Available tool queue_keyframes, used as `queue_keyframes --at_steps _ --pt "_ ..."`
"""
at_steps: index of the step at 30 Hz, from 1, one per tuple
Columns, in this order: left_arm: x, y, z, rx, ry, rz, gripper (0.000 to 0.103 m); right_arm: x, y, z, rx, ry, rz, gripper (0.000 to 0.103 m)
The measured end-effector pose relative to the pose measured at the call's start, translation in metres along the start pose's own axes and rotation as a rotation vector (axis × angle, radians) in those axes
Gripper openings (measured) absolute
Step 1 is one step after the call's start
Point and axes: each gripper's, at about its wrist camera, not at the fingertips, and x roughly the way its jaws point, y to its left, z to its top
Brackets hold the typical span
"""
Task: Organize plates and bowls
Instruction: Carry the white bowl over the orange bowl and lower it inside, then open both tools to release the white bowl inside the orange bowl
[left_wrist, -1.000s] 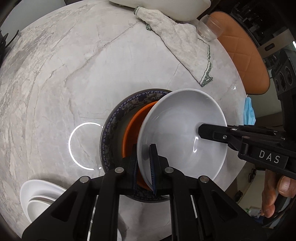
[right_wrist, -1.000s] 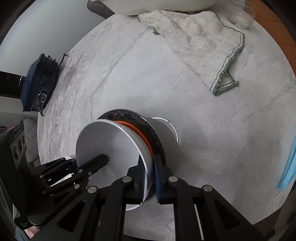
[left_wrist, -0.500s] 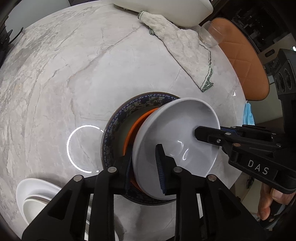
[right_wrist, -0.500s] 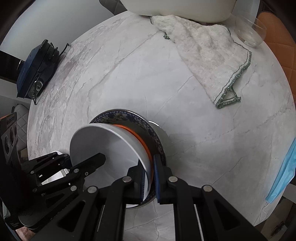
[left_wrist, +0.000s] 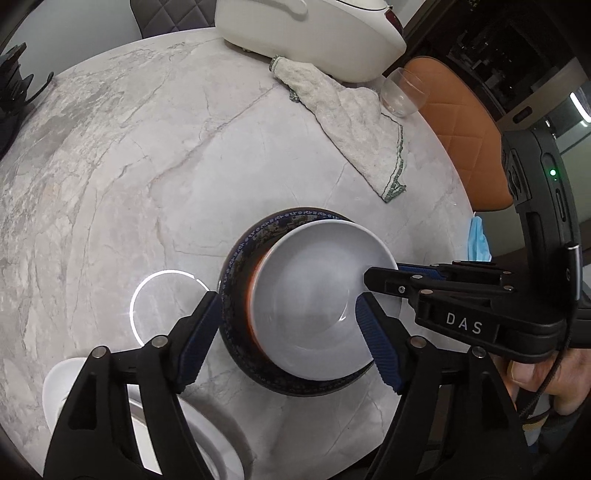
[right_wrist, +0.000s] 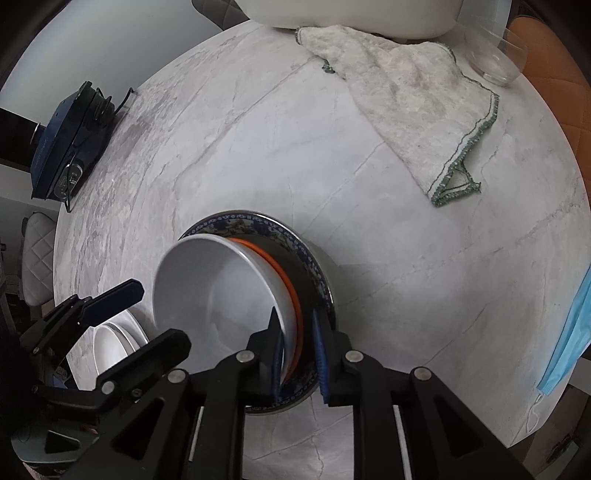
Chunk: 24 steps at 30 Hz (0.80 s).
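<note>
Marble table (left_wrist: 155, 155) carries everything. One blue-patterned plate (left_wrist: 255, 236) sits near its front edge, holding one orange dish (right_wrist: 291, 284) and one white bowl (left_wrist: 314, 288), nested. Ceramic: stiff, slick, breakable, so I judge the rim the place to grip. Two more white dishes (left_wrist: 59, 384) stack left of that plate. Right gripper (right_wrist: 298, 354) pinches the bowl's rim; left gripper (left_wrist: 286, 332) is spread wide.

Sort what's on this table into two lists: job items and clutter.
Job: white bowl, orange plate, blue-patterned plate, white dishes.

Clutter: towel, glass, blue mask, white appliance, dark device.
</note>
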Motion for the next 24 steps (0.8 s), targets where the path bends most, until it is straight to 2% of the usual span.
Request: queue_keyframes --at_steps 4,6,8,12,14,19,24 --pt "-0.014 0.017 -0.005 -0.027 -0.007 -0.007 0.073 -0.005 -0.002 -0.002 0.015 -0.017 0.014 0.021" --pt "-0.019 0.028 -0.006 -0.025 0.001 -0.004 0.073 -0.011 -0.006 -0.003 0.027 -0.031 0.035 0.036" --pt "-0.022 0.042 -0.007 -0.018 0.012 0.011 0.073 -0.022 -0.011 -0.005 0.042 -0.059 0.071 0.043" --pt "-0.023 0.071 -0.005 0.011 0.033 0.032 0.073 -0.053 -0.031 -0.010 0.048 -0.185 0.131 0.044" --pt "-0.019 0.083 -0.005 0.019 0.058 0.001 0.073 -0.061 -0.044 -0.012 0.045 -0.227 0.147 0.044" --pt "0.002 0.092 -0.003 0.071 0.129 -0.035 0.073 -0.043 -0.067 -0.019 0.066 -0.183 0.204 0.044" --pt "0.018 0.092 0.000 0.092 0.171 -0.037 0.073 -0.021 -0.069 -0.029 0.078 -0.131 0.209 0.039"
